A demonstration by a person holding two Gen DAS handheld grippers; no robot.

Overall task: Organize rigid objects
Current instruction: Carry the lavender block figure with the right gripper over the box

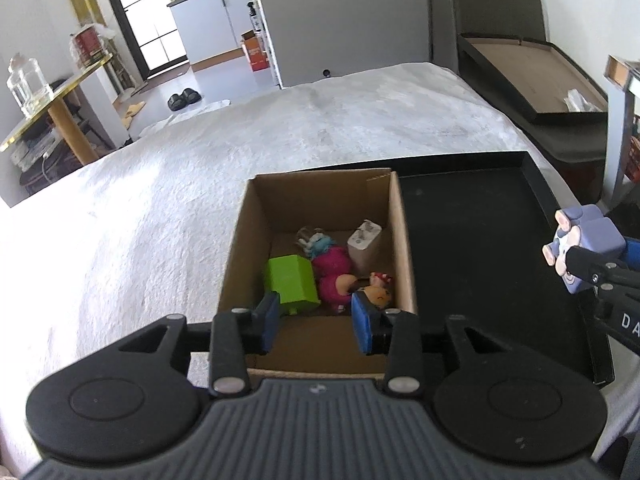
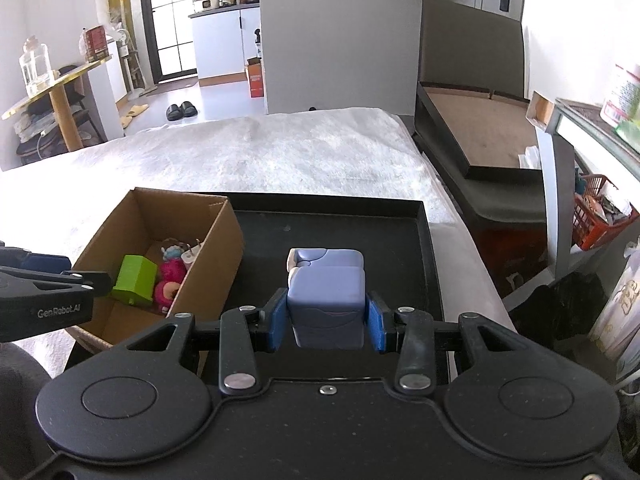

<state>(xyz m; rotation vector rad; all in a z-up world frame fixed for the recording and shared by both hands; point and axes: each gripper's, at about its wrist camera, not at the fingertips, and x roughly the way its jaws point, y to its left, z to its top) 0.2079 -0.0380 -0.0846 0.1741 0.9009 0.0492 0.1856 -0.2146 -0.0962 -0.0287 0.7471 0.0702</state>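
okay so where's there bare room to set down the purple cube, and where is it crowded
The black tray is bare all the way from the cardboard box to its far rim. Inside the box, only the strip along the far wall is free. Its near half is crowded: green block, pink plush, white charger. The right gripper holds the purple cube above the tray.

Each gripper is a black plastic frame: a ribbed dark-grey body, two round discs with raised ring outlines at its sides, and angled link bars pinned with silver rivets. The left gripper [image 1: 316, 322] and right gripper [image 2: 327, 325] both end in blue rectangular pads [image 1: 267, 322]. White lettering "GenRobot.AI" marks the left gripper's side.
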